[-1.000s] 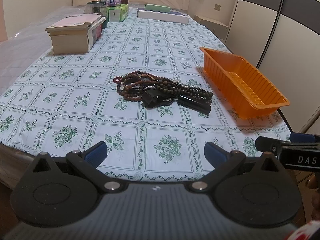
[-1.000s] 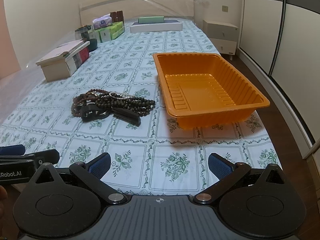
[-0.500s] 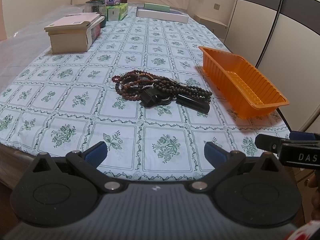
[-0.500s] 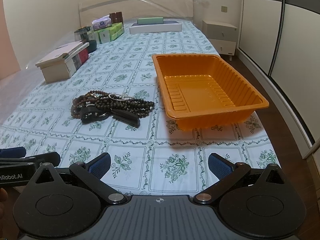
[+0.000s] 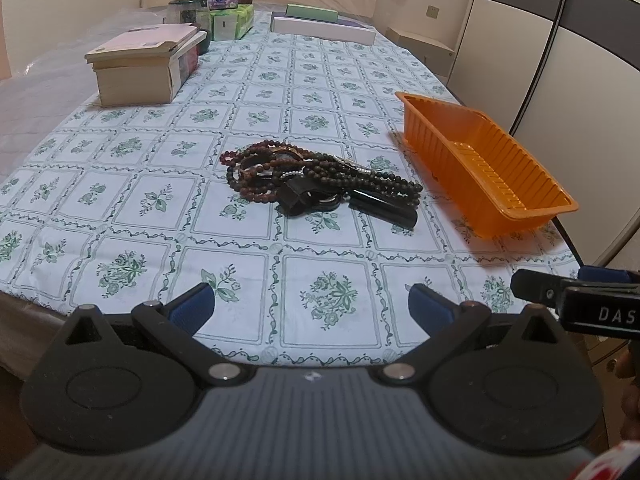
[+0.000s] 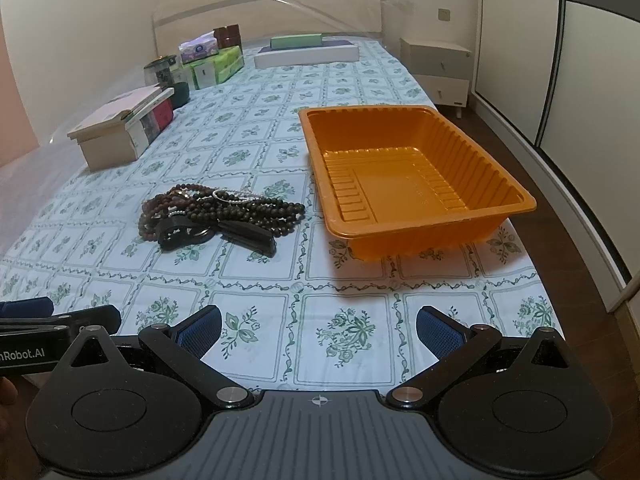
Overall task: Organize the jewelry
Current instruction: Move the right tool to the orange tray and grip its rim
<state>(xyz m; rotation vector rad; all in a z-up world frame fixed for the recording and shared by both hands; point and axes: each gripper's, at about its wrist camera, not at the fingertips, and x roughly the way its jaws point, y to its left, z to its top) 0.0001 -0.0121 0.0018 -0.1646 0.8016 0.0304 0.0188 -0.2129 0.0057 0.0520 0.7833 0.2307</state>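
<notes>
Left wrist view: both the left gripper [image 5: 310,306] and right gripper [image 6: 318,326] hang with fingers apart, holding nothing, well short of the tangled beads [image 5: 316,178] beside the orange tray [image 6: 416,178] – one pinch likely drags the whole knot along.

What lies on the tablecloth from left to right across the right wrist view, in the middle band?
Stack of books → pile of beaded jewelry → orange tray.
</notes>
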